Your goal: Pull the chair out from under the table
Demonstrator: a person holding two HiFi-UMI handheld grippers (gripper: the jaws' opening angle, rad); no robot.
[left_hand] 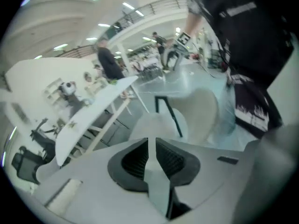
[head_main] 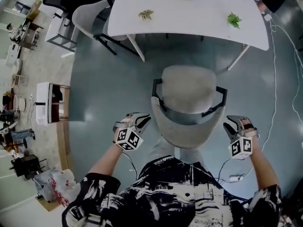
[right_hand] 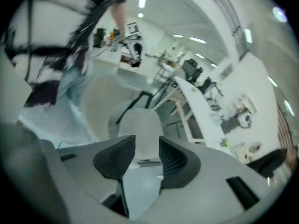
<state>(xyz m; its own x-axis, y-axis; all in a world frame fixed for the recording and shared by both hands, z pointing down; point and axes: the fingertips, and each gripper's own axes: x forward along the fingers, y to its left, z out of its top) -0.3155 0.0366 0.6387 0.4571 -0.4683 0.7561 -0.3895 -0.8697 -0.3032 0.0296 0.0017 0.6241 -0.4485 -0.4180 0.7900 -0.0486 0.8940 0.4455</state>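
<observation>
Glossy grey floor [head_main: 118, 79] | rounded white table [head_main: 189, 18] | padded curved chair [head_main: 187, 96]

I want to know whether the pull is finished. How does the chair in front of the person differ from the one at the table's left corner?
The near chair stands clear of the table, with a gap between them, whereas the corner chair is partly tucked under the table's edge. The near chair has black arms, whereas none show on the corner chair. Both chairs are pale.
</observation>
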